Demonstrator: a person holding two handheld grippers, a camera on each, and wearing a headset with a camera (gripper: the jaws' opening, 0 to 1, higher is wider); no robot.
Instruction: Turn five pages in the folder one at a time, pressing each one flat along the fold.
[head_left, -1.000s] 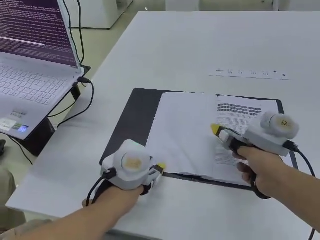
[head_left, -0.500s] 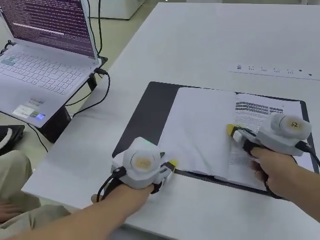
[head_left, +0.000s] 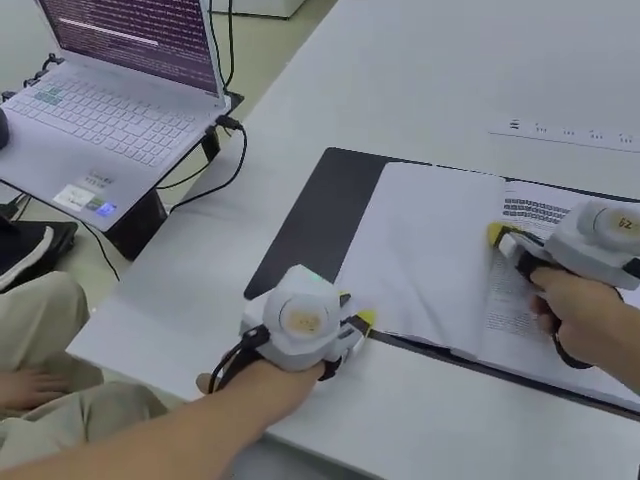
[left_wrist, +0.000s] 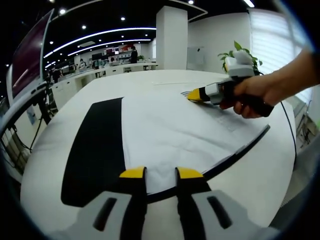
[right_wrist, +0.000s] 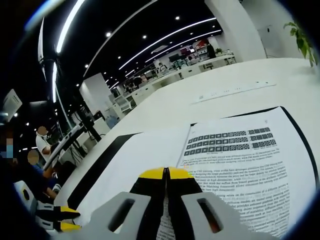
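Observation:
A black folder (head_left: 322, 200) lies open on the white table. A turned blank page (head_left: 430, 250) covers its middle, and a printed page (head_left: 518, 300) lies to the right. My right gripper (head_left: 496, 236) is shut, its yellow tips resting on the paper at the fold between the two pages (right_wrist: 164, 174). My left gripper (head_left: 358, 316) sits at the folder's near edge by the blank page's lower corner. Its jaws stand slightly apart (left_wrist: 161, 173), with nothing gripped. The left gripper view also catches the right gripper (left_wrist: 196, 94) on the fold.
A laptop (head_left: 110, 110) on a stand sits at the far left, its cable (head_left: 215, 165) trailing toward the folder. A thin printed strip (head_left: 570, 133) lies beyond the folder. The table's near edge (head_left: 150, 365) runs just behind my left hand.
The head view has swung left and down, shifting the whole picture. Both grippers keep nearly the same places on the folder; the right tips stay at the fold.

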